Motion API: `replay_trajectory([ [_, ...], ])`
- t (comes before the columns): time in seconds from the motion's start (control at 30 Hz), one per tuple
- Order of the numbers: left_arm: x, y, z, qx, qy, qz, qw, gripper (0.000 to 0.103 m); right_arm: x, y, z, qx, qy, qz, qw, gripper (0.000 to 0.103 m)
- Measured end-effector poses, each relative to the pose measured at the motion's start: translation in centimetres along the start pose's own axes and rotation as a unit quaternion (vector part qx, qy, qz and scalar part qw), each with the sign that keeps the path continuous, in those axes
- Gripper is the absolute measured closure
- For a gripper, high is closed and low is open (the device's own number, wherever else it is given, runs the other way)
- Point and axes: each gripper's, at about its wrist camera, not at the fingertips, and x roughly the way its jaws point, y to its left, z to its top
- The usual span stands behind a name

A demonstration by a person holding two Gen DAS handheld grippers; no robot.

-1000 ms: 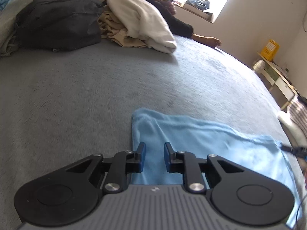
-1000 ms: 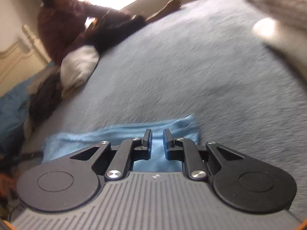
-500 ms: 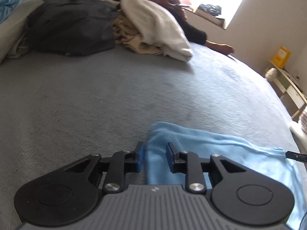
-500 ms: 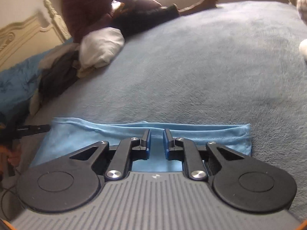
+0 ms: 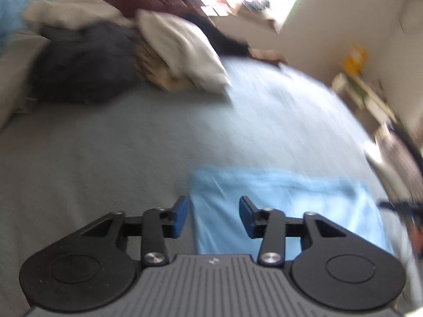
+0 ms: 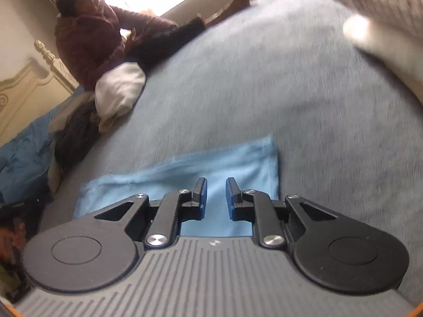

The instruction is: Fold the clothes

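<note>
A light blue cloth [image 5: 290, 198] lies folded and flat on the grey-blue bed [image 5: 105, 145]. My left gripper [image 5: 213, 203] hangs above the cloth's left edge. Its jaws are opening, and that edge shows below the gap without either pad touching it. In the right wrist view the same cloth [image 6: 238, 158] lies as a flat strip. My right gripper [image 6: 216, 185] hovers over its near right part with a narrow gap between the pads. Nothing is pinched in that gap. The left wrist view is blurred.
A pile of clothes sits at the far side of the bed: a dark garment [image 5: 84, 63], a white one [image 5: 185, 47] and a tan one. A person [image 6: 92, 34] in a dark red top sits behind it. A knit sleeve [image 6: 383, 0] hangs at top right. Shelves [image 5: 364, 97] line the wall.
My left gripper's jaws have spread wide and it has risen off the cloth's left edge. The right gripper has swung back, with its gap about the same. The cloth now lies flat.
</note>
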Motion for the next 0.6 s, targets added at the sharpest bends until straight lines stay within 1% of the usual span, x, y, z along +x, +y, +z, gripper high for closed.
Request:
replay_trajectory([
  [0.07,-0.1,-1.0,-0.5,0.031,0.032,-0.009,0.999,0.059,0.3,-1.7,-1.1,0.015,0.028,-0.03,0.999,0.09],
  [0.1,-0.2,-1.3,-1.0,0.044,0.038,-0.004,0.9983,0.06,0.0,-2.5,-1.4,0.018,0.026,-0.04,0.999,0.097],
  [0.13,-0.4,-1.4,-1.5,0.053,0.043,0.0,0.9976,0.06,-0.7,-3.3,-1.6,0.033,0.012,-0.038,0.999,0.097],
  [0.17,-0.9,-1.4,-1.9,0.053,0.046,-0.003,0.9975,0.06,-1.7,-3.5,-1.6,0.04,-0.002,-0.042,0.998,0.093],
  [0.2,-1.5,-1.4,-2.3,0.056,0.049,-0.011,0.9972,0.06,-2.6,-3.1,-1.8,0.025,-0.01,-0.05,0.998,0.09],
  [0.27,-2.6,-1.6,-3.1,0.061,0.056,-0.027,0.9962,0.06,-4.4,-2.4,-2.1,-0.004,-0.026,-0.067,0.997,0.09],
  [0.3,-3.1,-1.7,-3.5,0.064,0.06,-0.034,0.9956,0.06,-5.0,-1.8,-2.4,-0.018,-0.024,-0.064,0.998,0.09],
  [0.4,-3.4,-2.9,-5.4,0.088,0.081,-0.06,0.991,0.06,-5.9,0.5,-4.1,-0.072,0.023,-0.024,0.997,0.09],
  [0.47,-3.3,-3.8,-6.8,0.108,0.098,-0.076,0.9863,0.06,-5.9,1.3,-5.8,-0.114,0.06,-0.024,0.991,0.09],
  [0.53,-2.9,-4.2,-8.3,0.122,0.114,-0.08,0.9828,0.06,-6.0,2.1,-7.5,-0.155,0.097,-0.025,0.983,0.09],
  [0.57,-2.8,-4.1,-9.1,0.12,0.121,-0.078,0.9822,0.06,-6.2,1.9,-8.1,-0.162,0.108,-0.034,0.98,0.09],
  [0.6,-2.9,-3.9,-9.7,0.112,0.126,-0.075,0.9828,0.06,-6.7,1.0,-8.3,-0.152,0.11,-0.055,0.981,0.09],
])
